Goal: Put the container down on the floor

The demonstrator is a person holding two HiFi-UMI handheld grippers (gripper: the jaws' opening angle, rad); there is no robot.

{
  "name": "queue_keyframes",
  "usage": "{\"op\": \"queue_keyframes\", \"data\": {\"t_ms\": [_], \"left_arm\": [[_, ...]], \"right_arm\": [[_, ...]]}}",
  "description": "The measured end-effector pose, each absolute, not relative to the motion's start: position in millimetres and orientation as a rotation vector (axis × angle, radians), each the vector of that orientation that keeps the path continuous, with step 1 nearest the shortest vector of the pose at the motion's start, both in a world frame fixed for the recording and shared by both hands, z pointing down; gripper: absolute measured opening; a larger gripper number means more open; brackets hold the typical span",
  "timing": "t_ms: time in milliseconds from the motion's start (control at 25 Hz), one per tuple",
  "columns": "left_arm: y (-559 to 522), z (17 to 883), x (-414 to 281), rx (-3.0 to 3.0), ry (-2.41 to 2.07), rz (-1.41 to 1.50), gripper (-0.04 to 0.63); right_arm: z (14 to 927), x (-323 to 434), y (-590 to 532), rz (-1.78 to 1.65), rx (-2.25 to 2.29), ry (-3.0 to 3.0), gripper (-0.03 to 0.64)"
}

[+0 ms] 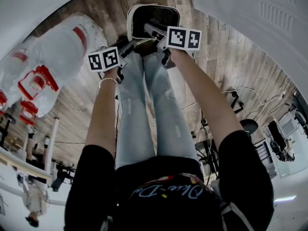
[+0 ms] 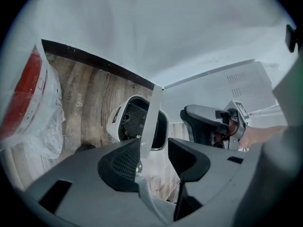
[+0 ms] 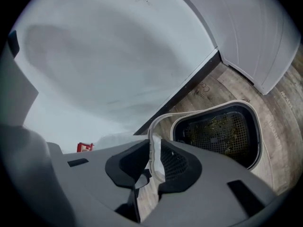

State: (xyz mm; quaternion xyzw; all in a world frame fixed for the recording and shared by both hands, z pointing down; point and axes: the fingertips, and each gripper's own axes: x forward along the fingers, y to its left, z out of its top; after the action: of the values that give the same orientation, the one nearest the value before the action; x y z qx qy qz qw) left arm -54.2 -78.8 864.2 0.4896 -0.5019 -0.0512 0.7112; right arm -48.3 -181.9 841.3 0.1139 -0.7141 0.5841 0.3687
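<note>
The container (image 1: 153,20) is down at the floor's (image 1: 231,57) wall edge. The right hand-held gripper (image 3: 155,164) clamps its white handle (image 3: 154,148). The left hand-held gripper (image 2: 154,159) is released, with a grey strip (image 2: 150,119) between its jaws. A plastic bag (image 1: 53,61) lies to the left.

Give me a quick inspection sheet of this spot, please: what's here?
Surface: wood-plank floor.
Job's things: white container, dark mesh inside, down by the floor; resting or not, unclear.
Clutter: clear plastic bags with red print, left.
Tongs: right tongs shut on the handle; left tongs open, a pale strip between them.
Cables: thin cable on the floor, right.
Surroundings: white ribbed panel; black stool.
</note>
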Motion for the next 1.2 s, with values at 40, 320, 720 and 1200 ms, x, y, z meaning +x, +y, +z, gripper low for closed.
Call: {"op": "queue_keyframes", "data": {"t_ms": [40, 320, 720, 1200], "left_arm": [[-77.0, 863.7, -56.3, 1.077, -1.126, -0.116, 0.173], [-74.2, 847.9, -65.1, 1.089, -1.172, -0.136, 0.15], [-95.7, 794.9, -76.4, 1.276, -1.243, -0.168, 0.015], [-121.1, 707.2, -75.5, 1.459, -1.261, -0.155, 0.008]], "right_arm": [[839.0, -48.9, -182.9, 1.508, 0.301, -1.841, 0.054], [816.7, -48.9, -192.6, 1.536, 0.354, -1.925, 0.007], [770.4, -52.7, -202.0, 1.605, 0.443, -2.045, 0.002], [690.9, -35.5, -208.1, 1.498, 0.484, -2.182, 0.0]]}}
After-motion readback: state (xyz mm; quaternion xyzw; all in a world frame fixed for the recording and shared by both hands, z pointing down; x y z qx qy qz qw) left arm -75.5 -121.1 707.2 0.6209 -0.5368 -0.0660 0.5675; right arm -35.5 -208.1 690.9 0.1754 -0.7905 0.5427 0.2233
